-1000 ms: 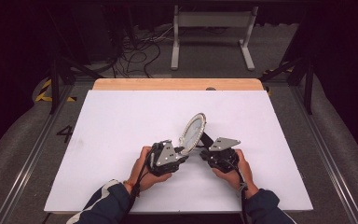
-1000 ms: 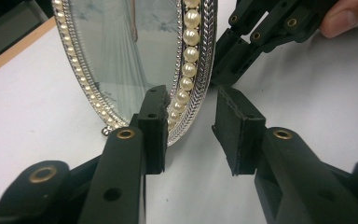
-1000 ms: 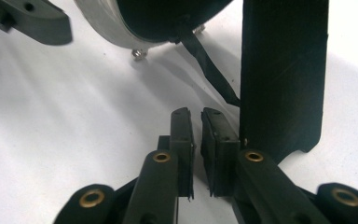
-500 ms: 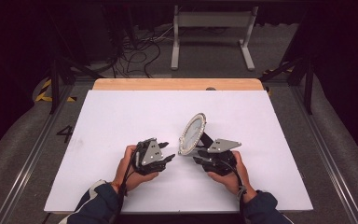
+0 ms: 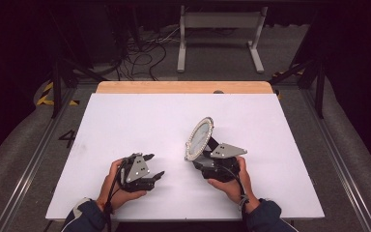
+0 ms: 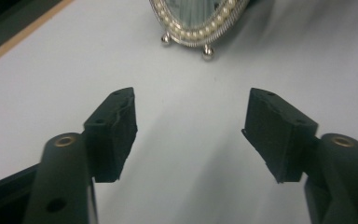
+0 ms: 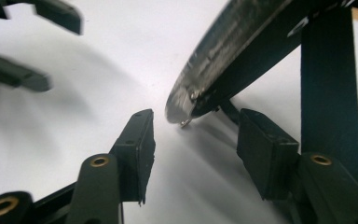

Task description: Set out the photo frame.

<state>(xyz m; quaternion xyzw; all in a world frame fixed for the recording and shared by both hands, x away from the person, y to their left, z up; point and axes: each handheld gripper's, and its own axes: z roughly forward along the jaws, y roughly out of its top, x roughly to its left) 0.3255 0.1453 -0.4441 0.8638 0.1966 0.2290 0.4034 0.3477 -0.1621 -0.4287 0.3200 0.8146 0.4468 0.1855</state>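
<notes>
An oval frame (image 5: 199, 137) with a pearl-beaded rim stands tilted on the white table top (image 5: 125, 121), propped from behind by its black strut (image 7: 328, 84). Its two small ball feet (image 6: 208, 52) rest on the table. My right gripper (image 5: 198, 162) sits just behind and below the frame; its jaws have just been opening, and the frame's lower edge (image 7: 182, 109) lies a little ahead of the gap, untouched. My left gripper (image 5: 155, 165) lies well to the left of the frame. Its jaws have also just been opening, with bare table between them (image 6: 191, 126).
A wooden strip (image 5: 183, 87) runs along the table's far edge. Beyond it on the floor are tangled cables (image 5: 140, 53) and a pale metal stand (image 5: 222, 34). Rails run down both sides of the table.
My left gripper has drawn away to the left from the frame and opened. The right gripper's jaws have spread apart behind the frame, which stays standing.
</notes>
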